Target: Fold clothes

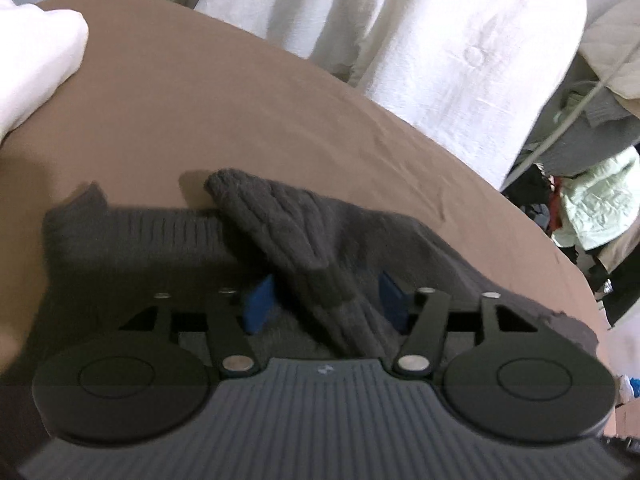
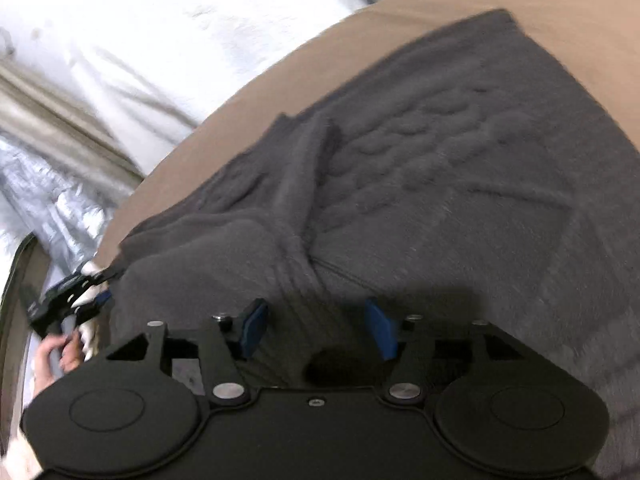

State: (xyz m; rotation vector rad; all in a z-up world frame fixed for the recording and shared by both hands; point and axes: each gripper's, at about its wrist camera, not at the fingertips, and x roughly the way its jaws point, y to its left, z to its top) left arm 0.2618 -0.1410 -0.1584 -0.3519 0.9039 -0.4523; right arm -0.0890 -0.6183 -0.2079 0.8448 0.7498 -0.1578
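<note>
A dark grey cable-knit sweater (image 2: pixel 460 168) lies on a brown-covered table (image 1: pixel 240 100). In the left wrist view its ribbed sleeve (image 1: pixel 280 224) runs diagonally between my left gripper's (image 1: pixel 324 300) blue pads, which stand wide apart over the knit. In the right wrist view my right gripper (image 2: pixel 316 324) is also open, its blue pads on either side of a bunched fold of the sweater (image 2: pixel 296 256). The other gripper (image 2: pixel 68 300) shows at the far left edge, held by a hand.
White fabric (image 1: pixel 440 40) hangs behind the table. Silver foil-like material (image 2: pixel 60 208) lies at the left. A pile of clothes (image 1: pixel 592 200) sits off the table's right edge. A white garment (image 1: pixel 32 68) rests on the table's left side.
</note>
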